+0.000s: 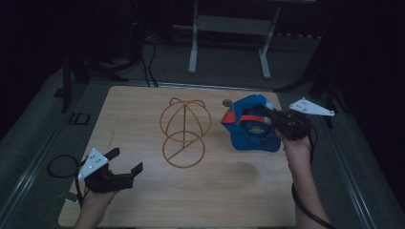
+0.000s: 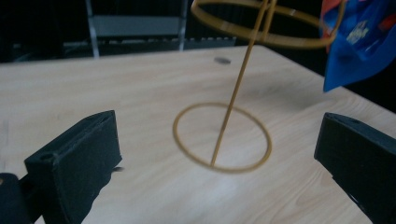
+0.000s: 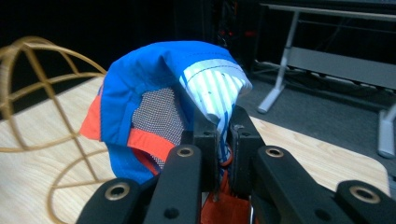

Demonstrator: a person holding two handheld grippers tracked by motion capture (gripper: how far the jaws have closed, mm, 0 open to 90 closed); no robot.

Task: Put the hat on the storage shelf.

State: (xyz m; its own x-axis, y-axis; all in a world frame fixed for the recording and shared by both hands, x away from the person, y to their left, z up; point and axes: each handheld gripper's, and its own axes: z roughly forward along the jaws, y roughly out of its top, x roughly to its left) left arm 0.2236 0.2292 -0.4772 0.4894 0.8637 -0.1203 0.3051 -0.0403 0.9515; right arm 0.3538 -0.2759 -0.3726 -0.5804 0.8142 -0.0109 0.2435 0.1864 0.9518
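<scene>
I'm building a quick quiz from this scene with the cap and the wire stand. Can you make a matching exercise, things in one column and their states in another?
Things:
1. blue cap
2. wire stand
3. left gripper
4. right gripper

States:
A. jaws apart, nothing between them
B. stands upright on the table's middle
C. hangs from closed jaws, lifted beside the stand
D. jaws pinched on fabric

Pairs: 1-C, 2-B, 3-A, 4-D
</scene>
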